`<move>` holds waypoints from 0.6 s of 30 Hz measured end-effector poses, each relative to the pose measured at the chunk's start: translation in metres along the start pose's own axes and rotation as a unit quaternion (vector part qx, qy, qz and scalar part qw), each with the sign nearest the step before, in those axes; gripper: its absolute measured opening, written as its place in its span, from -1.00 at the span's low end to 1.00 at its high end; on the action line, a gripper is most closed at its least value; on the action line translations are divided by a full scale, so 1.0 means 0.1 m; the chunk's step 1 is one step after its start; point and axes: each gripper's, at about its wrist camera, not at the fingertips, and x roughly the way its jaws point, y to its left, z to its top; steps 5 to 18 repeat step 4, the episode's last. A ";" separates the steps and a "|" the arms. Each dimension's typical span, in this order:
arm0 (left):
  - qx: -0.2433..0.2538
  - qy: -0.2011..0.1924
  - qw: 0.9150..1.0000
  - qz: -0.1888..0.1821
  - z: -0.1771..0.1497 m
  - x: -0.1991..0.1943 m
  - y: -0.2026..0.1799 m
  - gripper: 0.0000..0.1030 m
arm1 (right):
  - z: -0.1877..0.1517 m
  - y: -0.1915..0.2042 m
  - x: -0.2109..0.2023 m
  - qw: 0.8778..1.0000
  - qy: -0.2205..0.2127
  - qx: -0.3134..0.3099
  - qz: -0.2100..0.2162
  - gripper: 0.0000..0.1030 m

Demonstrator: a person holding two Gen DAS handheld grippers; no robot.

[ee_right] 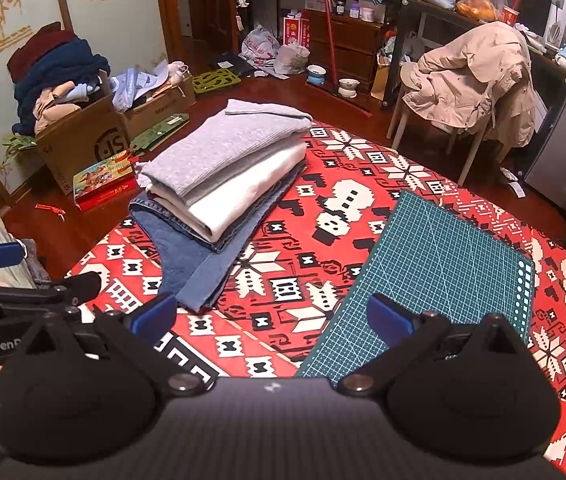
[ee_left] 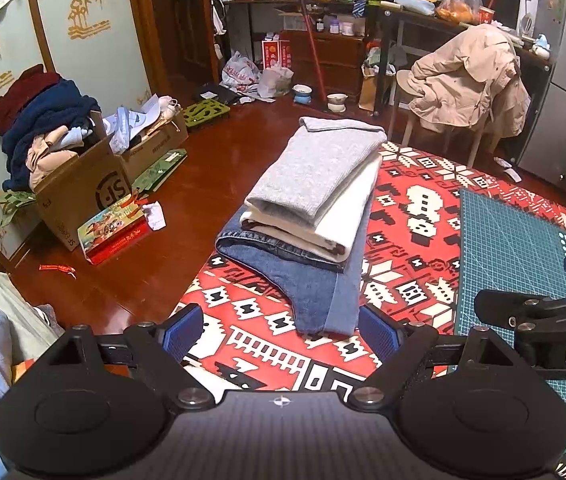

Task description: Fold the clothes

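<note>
A stack of folded clothes lies on the red patterned table cover (ee_left: 403, 248) (ee_right: 323, 240) near its far left edge. A grey knit garment (ee_left: 315, 168) (ee_right: 219, 148) is on top, a white one (ee_left: 347, 216) (ee_right: 243, 192) under it, and folded blue jeans (ee_left: 311, 292) (ee_right: 187, 260) at the bottom. My left gripper (ee_left: 281, 334) hovers open just short of the jeans' near end, nothing between its blue pads. My right gripper (ee_right: 271, 318) is open too, over the cover beside the jeans, with nothing in it.
A green cutting mat (ee_left: 515, 248) (ee_right: 435, 276) lies on the cover to the right. On the floor at left stand cardboard boxes (ee_left: 83, 188) (ee_right: 83, 144) heaped with clothes. A chair draped with a beige jacket (ee_left: 467, 76) (ee_right: 471, 76) stands beyond the table.
</note>
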 end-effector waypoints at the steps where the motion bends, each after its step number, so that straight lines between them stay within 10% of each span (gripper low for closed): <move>1: 0.000 0.000 1.000 0.000 0.00 0.00 0.00 0.65 | 0.00 0.00 0.00 1.000 0.000 0.000 0.000 0.98; 18: 0.000 -0.001 1.000 -0.002 0.00 -0.01 0.01 0.65 | 0.00 0.00 0.00 1.000 0.001 0.001 0.000 0.98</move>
